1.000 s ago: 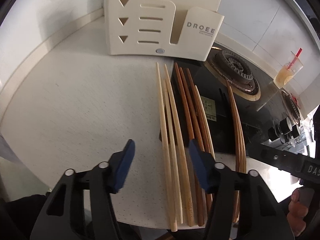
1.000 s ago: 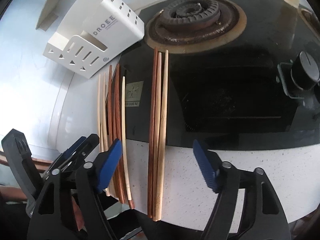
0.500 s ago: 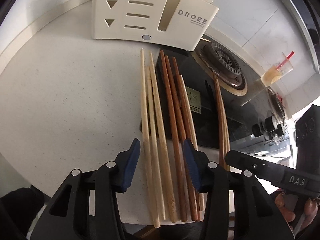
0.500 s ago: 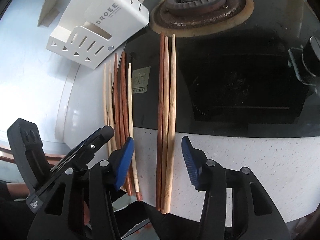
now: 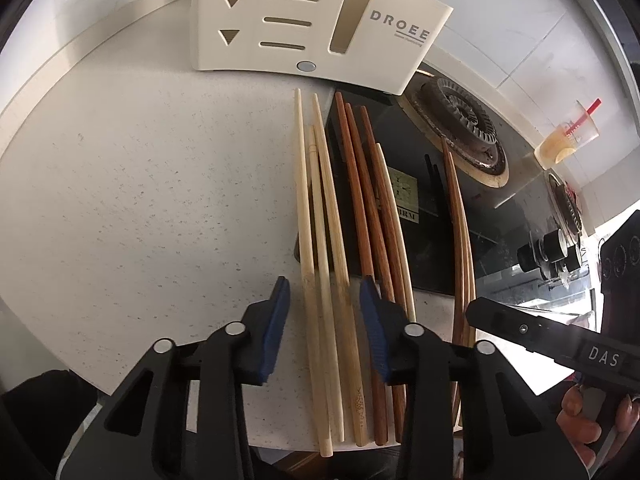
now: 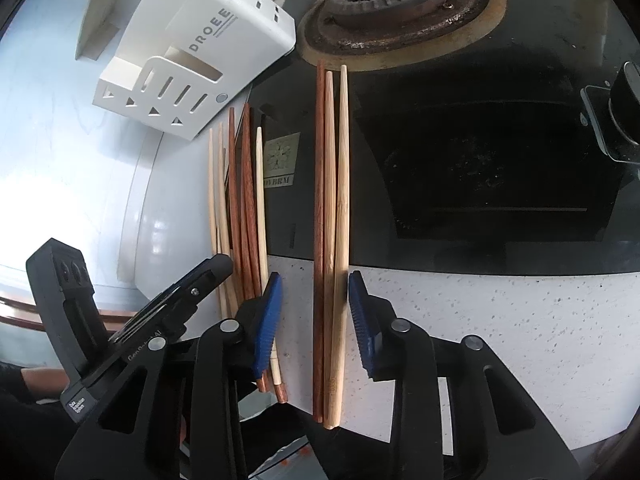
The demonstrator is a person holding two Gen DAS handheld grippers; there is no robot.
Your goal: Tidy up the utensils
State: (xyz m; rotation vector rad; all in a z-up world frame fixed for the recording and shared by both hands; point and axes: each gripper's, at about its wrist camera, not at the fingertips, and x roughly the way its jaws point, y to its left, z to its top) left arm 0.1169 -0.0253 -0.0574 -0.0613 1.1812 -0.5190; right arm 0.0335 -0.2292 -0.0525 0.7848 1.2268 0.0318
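Chopsticks lie in rows across the speckled surface (image 5: 140,200) and the stove's (image 6: 480,160) black edge, below the white utensil holder (image 5: 304,24). The left gripper (image 5: 324,312) has just been closing around three pale chopsticks (image 5: 320,240) – its pads not yet touching. The right gripper (image 6: 314,308) has likewise been closing around another three chopsticks (image 6: 330,220), its right pad against the outer one.
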